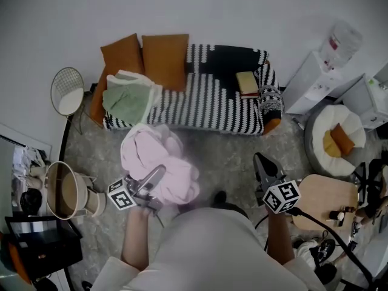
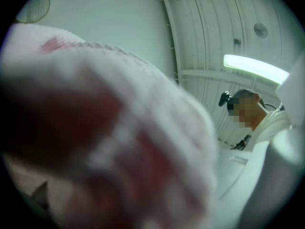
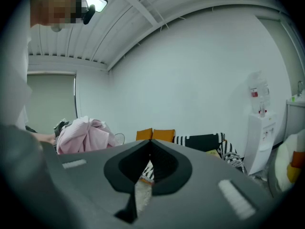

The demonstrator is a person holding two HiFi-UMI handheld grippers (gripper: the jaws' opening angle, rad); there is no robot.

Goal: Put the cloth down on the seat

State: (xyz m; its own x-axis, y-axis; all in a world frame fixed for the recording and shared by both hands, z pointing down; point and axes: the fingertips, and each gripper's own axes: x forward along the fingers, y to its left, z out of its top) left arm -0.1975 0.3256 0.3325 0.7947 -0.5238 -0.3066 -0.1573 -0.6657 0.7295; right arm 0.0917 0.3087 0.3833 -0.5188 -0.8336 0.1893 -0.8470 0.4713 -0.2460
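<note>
left gripper fingers clamp the cloth, right gripper fingers meet empty; loose folds may drop short of the seat at twelve o'clock.

Head view: from high up, facing steeply down toward the sofa.
Left gripper view: tilted upward, lens almost against the pink cloth.
Right gripper view: roughly level, facing the sofa from well back.
Shared, head and right gripper views: sofa, pink cloth.
</note>
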